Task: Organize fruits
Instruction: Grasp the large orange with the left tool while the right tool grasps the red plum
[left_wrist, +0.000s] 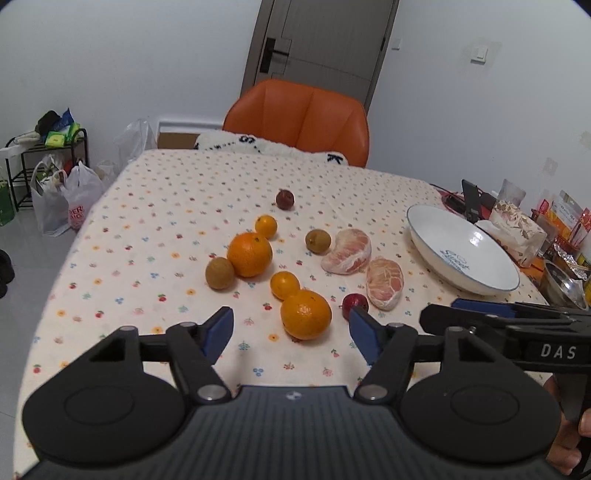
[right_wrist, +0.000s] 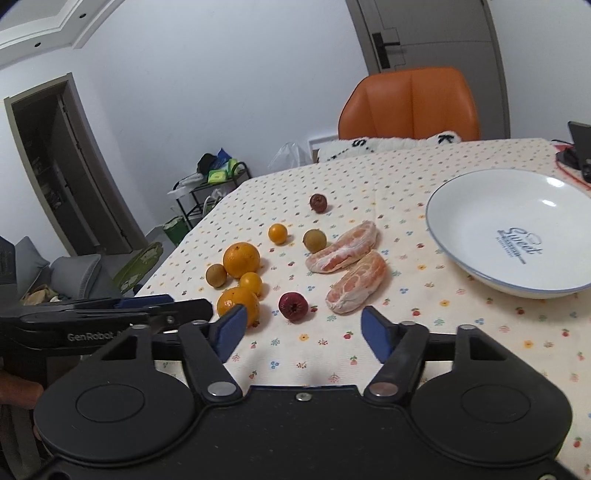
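Two grippers hover low over the near edge of the counter (right_wrist: 480, 332), left gripper (left_wrist: 291, 328) and right gripper (right_wrist: 301, 325) both with blue-padded fingers (left_wrist: 218, 330) spread wide, holding and touching nothing. Nearest fruit: big orange (left_wrist: 306, 314) sits just ahead, roughly centred in the left gap; firm, round, waxy, likely to roll, so I'd pinch across its widest middle. Small dark red fruit (right_wrist: 293, 305) lies just ahead of the right gap; light, hard-looking, easy to knock away. Peeled pomelo segments (right_wrist: 357, 288) next out, side by side; soft, membrane tears, so grip gently across the thick middle, not the tapered tips. Further: small oranges (left_wrist: 284, 284), second big orange (left_wrist: 249, 254), brown round fruits (left_wrist: 219, 273), all loose on the cloth. White bowl (right_wrist: 436, 221) to the right, empty, the probable drop spot. Second dark fruit (left_wrist: 284, 199) lies farthest, well apart.
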